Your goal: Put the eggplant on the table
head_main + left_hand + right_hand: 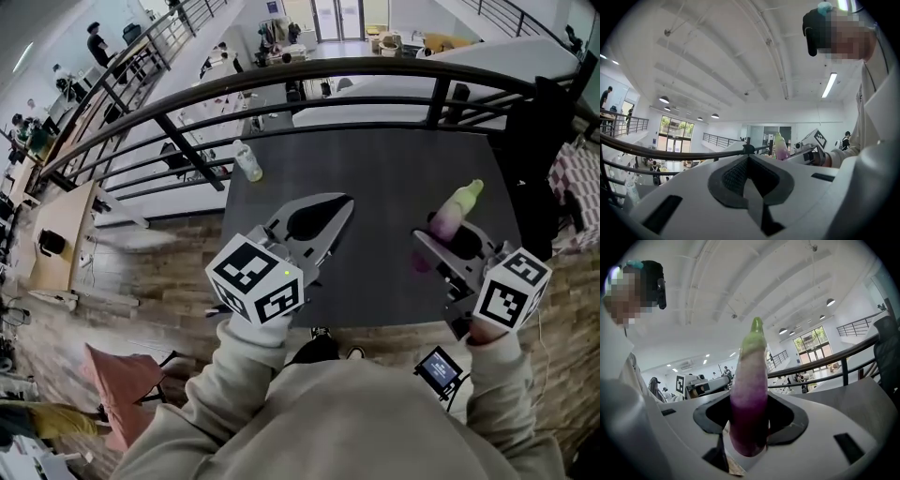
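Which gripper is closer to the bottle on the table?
Left. The left gripper is over the middle of the table, with the bottle beyond it near the far left corner. The right gripper, holding the eggplant, is farther off over the right side.

the table [375,178] looks matt, the eggplant [455,212] smooth, the railing [309,75] dark metal

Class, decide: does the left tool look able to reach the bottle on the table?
Probably yes. The left tool holds nothing, and only bare table lies between it and the bottle at the far left corner. Its jaws are together, so they would need opening.
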Motion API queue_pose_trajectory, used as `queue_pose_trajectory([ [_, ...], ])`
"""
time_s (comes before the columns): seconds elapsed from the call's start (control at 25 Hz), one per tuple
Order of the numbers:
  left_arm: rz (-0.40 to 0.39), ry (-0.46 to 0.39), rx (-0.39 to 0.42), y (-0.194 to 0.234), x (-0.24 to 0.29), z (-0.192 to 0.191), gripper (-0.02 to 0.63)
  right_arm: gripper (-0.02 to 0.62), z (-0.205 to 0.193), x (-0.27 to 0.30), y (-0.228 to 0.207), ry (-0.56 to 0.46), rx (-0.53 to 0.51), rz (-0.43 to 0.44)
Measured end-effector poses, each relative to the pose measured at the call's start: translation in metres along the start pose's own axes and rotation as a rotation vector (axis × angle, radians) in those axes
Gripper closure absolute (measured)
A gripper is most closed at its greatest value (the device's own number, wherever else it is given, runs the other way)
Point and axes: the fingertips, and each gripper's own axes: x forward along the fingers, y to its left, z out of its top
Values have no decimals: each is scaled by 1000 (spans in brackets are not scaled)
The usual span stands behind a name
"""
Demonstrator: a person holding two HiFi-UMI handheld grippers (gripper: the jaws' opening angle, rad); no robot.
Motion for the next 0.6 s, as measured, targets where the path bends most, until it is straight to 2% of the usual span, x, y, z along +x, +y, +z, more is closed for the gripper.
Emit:
queue_pose_trajectory([
  [0.28, -28, -26, -11, 29, 10, 6, 604, 373, 16, 16, -15, 6, -10, -44],
  [0.6, -48, -36, -27, 84, 9, 13, 604, 373, 32, 75, -16, 16, -12, -46],
])
